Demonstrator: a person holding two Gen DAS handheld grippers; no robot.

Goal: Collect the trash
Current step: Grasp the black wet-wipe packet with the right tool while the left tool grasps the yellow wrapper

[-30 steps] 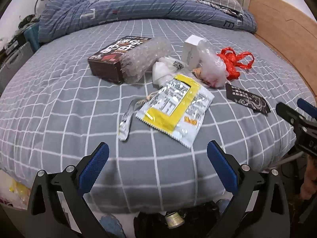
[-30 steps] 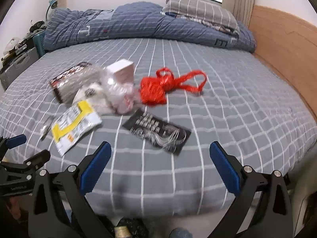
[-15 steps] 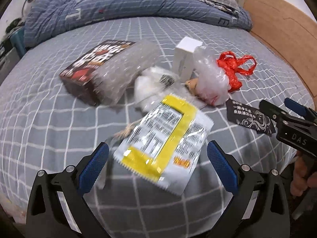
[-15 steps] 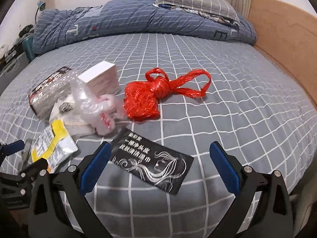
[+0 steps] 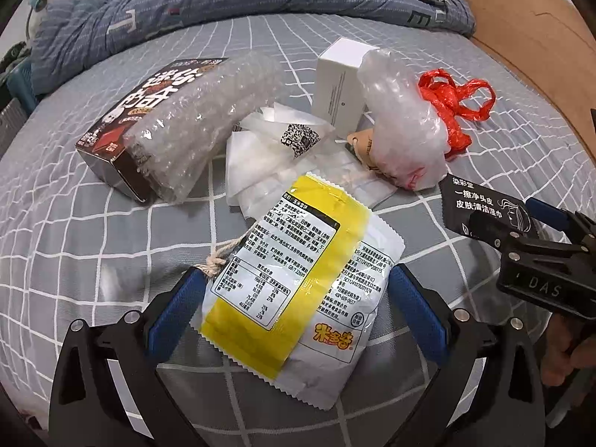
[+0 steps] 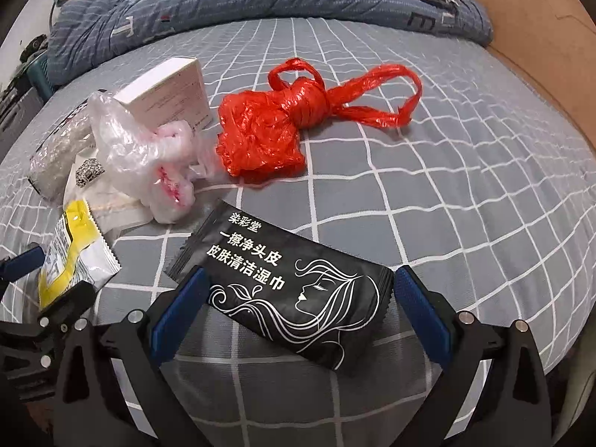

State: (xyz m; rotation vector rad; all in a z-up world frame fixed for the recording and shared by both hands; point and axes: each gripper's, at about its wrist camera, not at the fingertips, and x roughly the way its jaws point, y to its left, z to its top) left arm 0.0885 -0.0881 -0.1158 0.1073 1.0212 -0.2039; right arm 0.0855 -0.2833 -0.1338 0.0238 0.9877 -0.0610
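Left wrist: left gripper [image 5: 298, 298] gapes around yellow snack packet [image 5: 298, 298]; right gripper [image 6: 298, 298] spread over black sachet [image 6: 287, 283].

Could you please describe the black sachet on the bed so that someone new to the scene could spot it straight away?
On the grey checked bedsheet, look at the near edge of the litter pile, in front of the knotted red plastic bag. The black sachet lies flat there, the only black packet, with white Chinese lettering and a line drawing of a woman's flowing hair.

We read "染彩堂 一擦净头皮 皮肤清洁湿巾" on the black sachet [image 6: 290, 290], "米多奇" on the yellow-white snack packet [image 5: 298, 298], "DAS" on the right gripper's body [image 5: 544, 290], and perhaps "迷你" on the dark box [image 5: 149, 100].
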